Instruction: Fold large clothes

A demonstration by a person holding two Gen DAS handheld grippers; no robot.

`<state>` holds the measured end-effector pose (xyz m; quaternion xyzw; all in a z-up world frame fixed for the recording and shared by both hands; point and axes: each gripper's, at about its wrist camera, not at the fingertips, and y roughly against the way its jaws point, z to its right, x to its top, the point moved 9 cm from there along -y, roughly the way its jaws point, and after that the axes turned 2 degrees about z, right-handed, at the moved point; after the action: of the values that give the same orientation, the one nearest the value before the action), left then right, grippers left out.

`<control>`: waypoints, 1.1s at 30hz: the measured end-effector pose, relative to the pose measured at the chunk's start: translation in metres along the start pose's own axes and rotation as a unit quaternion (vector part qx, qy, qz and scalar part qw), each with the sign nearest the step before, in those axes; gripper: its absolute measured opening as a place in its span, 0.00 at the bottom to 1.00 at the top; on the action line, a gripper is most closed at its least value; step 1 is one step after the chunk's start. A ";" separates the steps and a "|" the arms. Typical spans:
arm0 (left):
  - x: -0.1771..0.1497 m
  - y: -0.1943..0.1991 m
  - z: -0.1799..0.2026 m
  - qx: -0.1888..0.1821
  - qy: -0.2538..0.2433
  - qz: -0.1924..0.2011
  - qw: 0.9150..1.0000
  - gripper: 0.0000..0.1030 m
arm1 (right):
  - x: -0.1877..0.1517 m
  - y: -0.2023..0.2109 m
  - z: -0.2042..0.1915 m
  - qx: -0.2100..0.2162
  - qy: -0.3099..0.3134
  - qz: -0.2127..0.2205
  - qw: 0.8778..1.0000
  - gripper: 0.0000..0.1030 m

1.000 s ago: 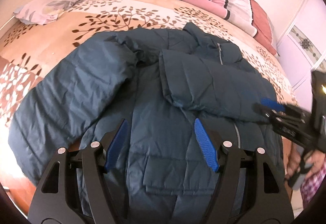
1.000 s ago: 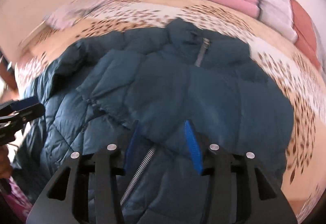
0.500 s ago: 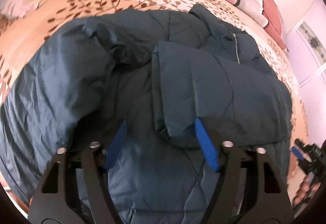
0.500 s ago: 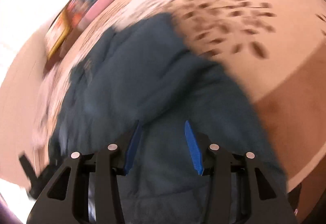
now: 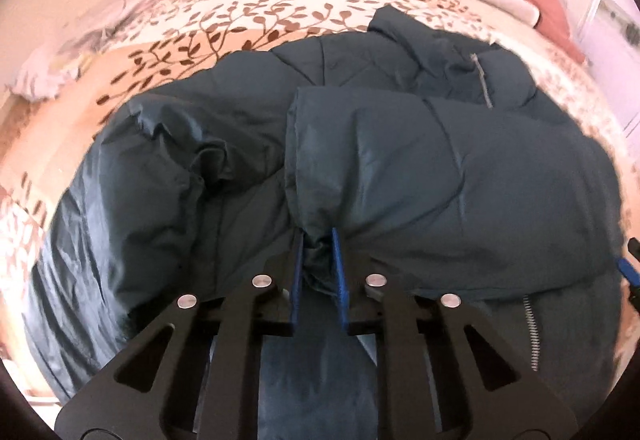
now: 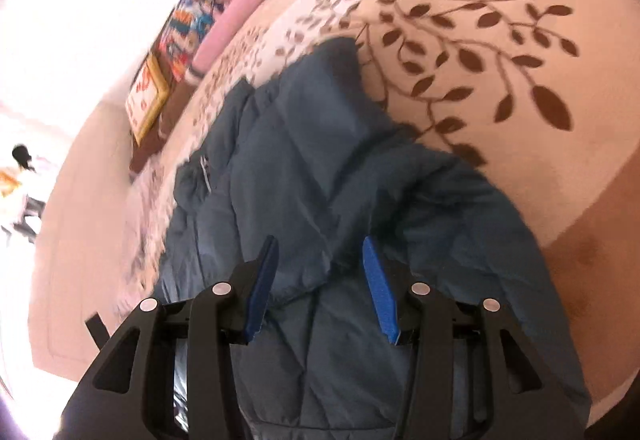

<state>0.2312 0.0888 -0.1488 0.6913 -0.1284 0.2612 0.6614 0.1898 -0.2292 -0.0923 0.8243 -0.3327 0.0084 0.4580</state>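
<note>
Jacket [image 5: 400, 168], a dark teal quilted one, lies spread on the bed [image 5: 248, 16], filling the middle and lower part of the left wrist view, its collar and zipper toward the upper right of that frame. One sleeve [image 5: 460, 192] is already folded across the chest, running from the right edge of the frame in toward the centre, with its cuff end at lower centre. The left hand-held gripper [image 5: 318, 260] sits right at that cuff end, its blue pads pinched together on a bunch of the sleeve fabric. So the sleeve's long axis runs rightward and slightly upward away from this grip.

In the right wrist view the jacket stretches from lower centre toward the upper left, the bed's leaf print at upper right. The right hand-held gripper [image 6: 320, 280] has its pads apart, hovering over the jacket's body and holding nothing.

The other sleeve [image 5: 132, 200] lies unfolded at the left of the left wrist view, nearer the left hand; folding it probably comes next.
</note>
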 end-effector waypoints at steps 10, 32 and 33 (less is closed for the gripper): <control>-0.009 0.037 -0.021 0.001 0.051 0.001 0.999 0.52 | -0.015 0.001 -0.013 -0.047 0.063 -0.018 0.997 0.44; -0.114 0.108 -0.162 -0.050 0.286 0.012 0.957 0.59 | -0.141 0.010 -0.097 -0.026 0.225 -0.100 0.969 0.44; -0.119 0.108 -0.169 -0.057 0.304 0.012 0.951 0.59 | -0.142 0.009 -0.098 -0.026 0.229 -0.101 0.968 0.44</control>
<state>0.0440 0.2245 -0.1227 0.5390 0.0559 0.4588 0.7041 0.1024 -0.0809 -0.0736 0.8177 -0.1345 0.1421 0.5414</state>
